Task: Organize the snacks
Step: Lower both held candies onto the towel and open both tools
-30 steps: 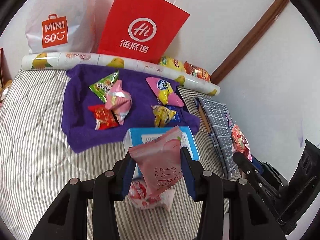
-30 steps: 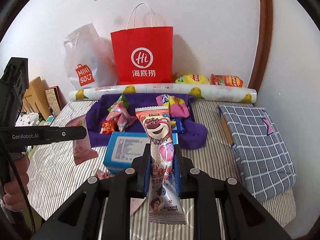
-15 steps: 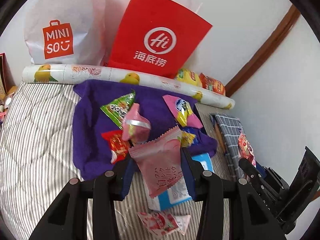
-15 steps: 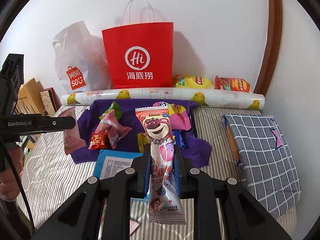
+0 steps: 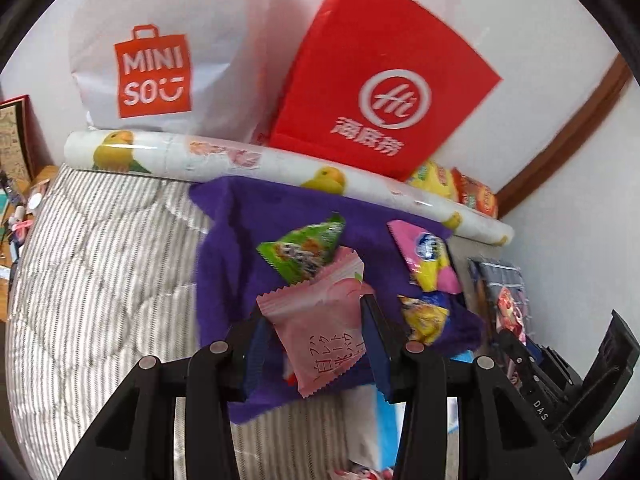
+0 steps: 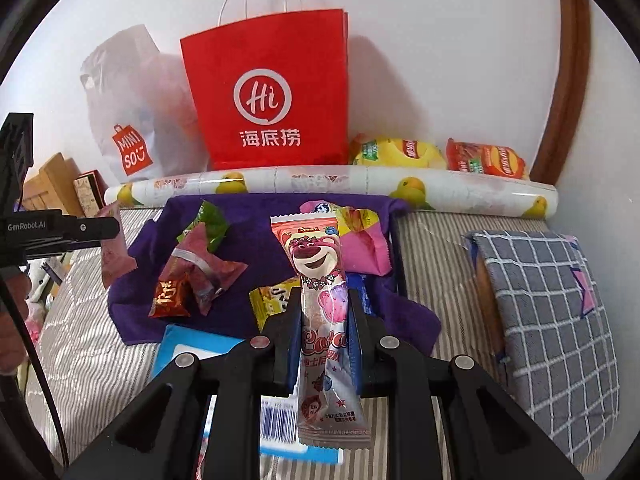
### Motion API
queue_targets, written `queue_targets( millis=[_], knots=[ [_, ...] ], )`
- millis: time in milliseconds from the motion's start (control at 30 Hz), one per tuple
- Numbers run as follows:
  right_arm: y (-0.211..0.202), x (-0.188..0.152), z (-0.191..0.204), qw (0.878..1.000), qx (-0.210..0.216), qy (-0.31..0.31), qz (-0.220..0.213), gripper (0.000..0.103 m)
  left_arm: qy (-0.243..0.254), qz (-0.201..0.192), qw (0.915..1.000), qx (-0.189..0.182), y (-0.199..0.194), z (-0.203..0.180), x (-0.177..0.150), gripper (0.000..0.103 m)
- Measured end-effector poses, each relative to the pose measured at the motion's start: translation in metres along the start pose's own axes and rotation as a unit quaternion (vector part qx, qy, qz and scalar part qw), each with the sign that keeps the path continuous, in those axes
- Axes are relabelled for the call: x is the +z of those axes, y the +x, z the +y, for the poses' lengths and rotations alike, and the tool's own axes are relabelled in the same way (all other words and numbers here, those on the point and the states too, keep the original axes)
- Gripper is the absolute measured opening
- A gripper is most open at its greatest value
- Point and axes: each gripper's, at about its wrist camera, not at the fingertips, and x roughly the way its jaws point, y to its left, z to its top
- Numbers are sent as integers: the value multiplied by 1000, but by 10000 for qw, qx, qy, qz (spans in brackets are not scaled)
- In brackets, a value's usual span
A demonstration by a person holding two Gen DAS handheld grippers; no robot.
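Left hand-held gripper [image 5: 316,344] pinching pink peach snack packet [image 5: 320,332], right hand-held gripper [image 6: 324,316] clamping bear-printed snack stick [image 6: 322,300] (both poised over purple cloth [image 6: 256,240], likely for sorting).

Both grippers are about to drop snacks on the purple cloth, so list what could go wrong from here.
1. The pink packet in the left gripper hangs over the green packet; dropped there, it may pile up rather than lie apart.
2. The long bear packet in the right gripper could land on the yellow packet.
3. The purple cloth is crowded; new snacks may slide off.
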Motion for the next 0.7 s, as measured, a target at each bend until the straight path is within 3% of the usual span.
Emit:
queue_targets(
  millis=[533,700],
  knots=[
    [76,19,-5,9969,592,-290,439,20,-293,312,9986,300,37,40,14,42],
    [93,20,-7,9965,542,-303,564,20,-291,434,9982,308,50,41,15,42]
  ],
)
